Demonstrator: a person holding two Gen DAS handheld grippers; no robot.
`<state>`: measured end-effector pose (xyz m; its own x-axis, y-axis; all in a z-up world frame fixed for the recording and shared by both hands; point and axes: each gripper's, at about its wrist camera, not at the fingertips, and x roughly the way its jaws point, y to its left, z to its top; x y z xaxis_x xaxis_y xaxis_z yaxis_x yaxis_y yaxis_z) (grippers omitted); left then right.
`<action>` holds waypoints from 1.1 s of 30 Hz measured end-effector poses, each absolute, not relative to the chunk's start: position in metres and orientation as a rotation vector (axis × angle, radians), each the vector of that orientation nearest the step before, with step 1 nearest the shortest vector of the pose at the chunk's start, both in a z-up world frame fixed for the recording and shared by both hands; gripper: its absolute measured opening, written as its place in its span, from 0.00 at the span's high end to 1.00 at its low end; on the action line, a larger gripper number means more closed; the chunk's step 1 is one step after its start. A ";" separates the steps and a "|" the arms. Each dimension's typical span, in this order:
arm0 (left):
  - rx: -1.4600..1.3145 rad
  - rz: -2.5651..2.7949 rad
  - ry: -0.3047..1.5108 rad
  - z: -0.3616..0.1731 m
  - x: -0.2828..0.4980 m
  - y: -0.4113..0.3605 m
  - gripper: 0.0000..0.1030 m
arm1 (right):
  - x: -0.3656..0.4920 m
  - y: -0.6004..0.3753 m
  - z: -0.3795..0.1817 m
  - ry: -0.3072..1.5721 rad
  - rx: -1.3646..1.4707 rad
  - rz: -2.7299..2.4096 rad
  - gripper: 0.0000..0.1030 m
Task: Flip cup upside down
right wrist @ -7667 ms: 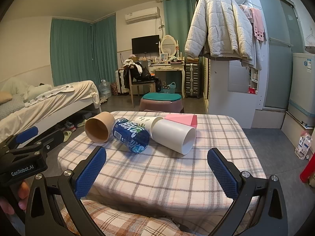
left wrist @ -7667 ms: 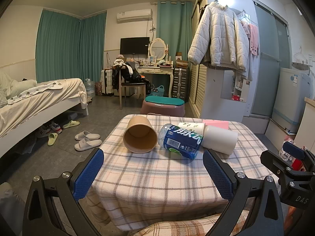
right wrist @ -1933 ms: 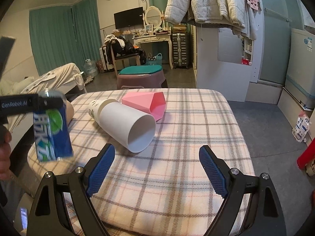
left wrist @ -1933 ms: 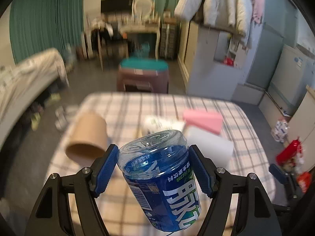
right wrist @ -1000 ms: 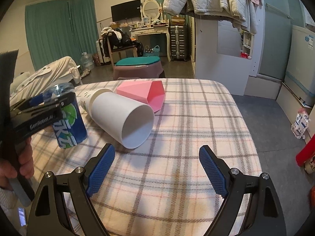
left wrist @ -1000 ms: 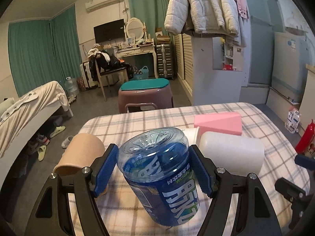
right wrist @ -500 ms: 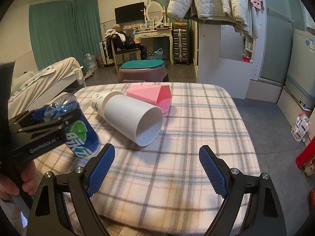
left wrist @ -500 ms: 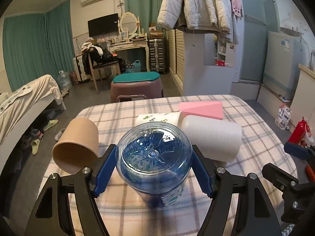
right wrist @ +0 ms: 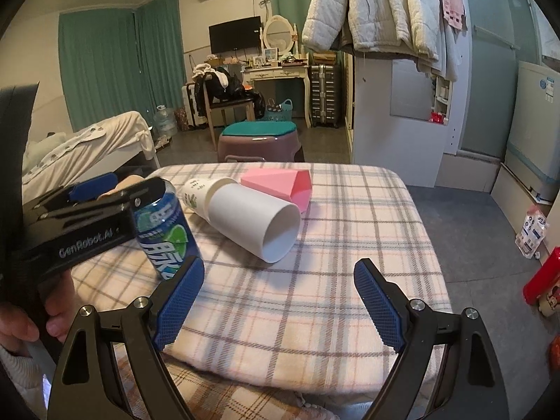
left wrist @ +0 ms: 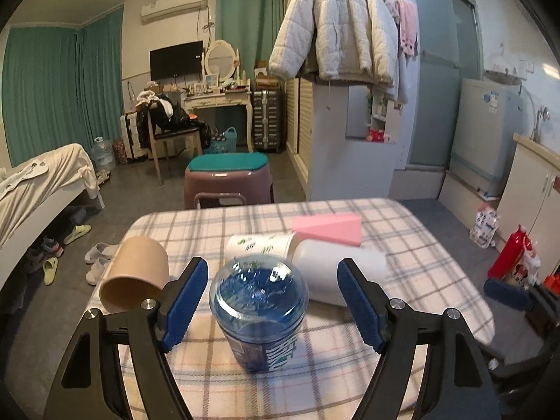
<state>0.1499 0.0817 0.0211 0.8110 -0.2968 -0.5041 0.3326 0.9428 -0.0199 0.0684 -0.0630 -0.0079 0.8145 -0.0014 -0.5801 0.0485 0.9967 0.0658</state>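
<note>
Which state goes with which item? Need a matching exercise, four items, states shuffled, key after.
Items
1. blue-labelled plastic cup
2. brown paper cup
3. pink cup
4. right gripper

States
A. open, holding nothing, over the near part of the table
B. lying on its side near the table's left edge
C. standing bottom up between the open fingers of the left gripper
D. lying on its side farthest back, behind the white cup

Pairs: 1-C, 2-B, 3-D, 4-A

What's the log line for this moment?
left gripper: open, astride blue cup | cup: base-up on table | right gripper: open, idle
</note>
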 end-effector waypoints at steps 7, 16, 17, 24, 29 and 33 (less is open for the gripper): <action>0.038 -0.351 0.433 0.058 0.117 0.101 0.23 | 0.046 -0.053 0.013 0.565 0.078 -0.018 0.15; 0.001 -0.318 0.366 0.060 0.062 0.147 0.01 | 0.004 -0.035 0.032 0.471 0.059 -0.004 0.15; 0.005 -0.312 0.365 0.058 0.058 0.150 0.01 | 0.001 -0.034 0.033 0.464 0.061 -0.007 0.15; 0.010 -0.267 0.349 0.040 0.032 0.175 0.00 | -0.016 -0.024 0.027 0.424 0.078 -0.014 0.06; 0.017 -0.247 0.367 0.023 0.025 0.183 0.00 | -0.019 -0.021 0.020 0.432 0.081 -0.020 0.06; 0.017 -0.243 0.382 0.017 0.023 0.185 0.00 | -0.019 -0.018 0.015 0.440 0.087 -0.019 0.01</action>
<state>0.0229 0.1855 0.0175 0.8993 -0.2316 -0.3711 0.2379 0.9708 -0.0295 -0.0187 -0.0177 0.0148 0.9046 0.0008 -0.4262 0.0368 0.9961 0.0799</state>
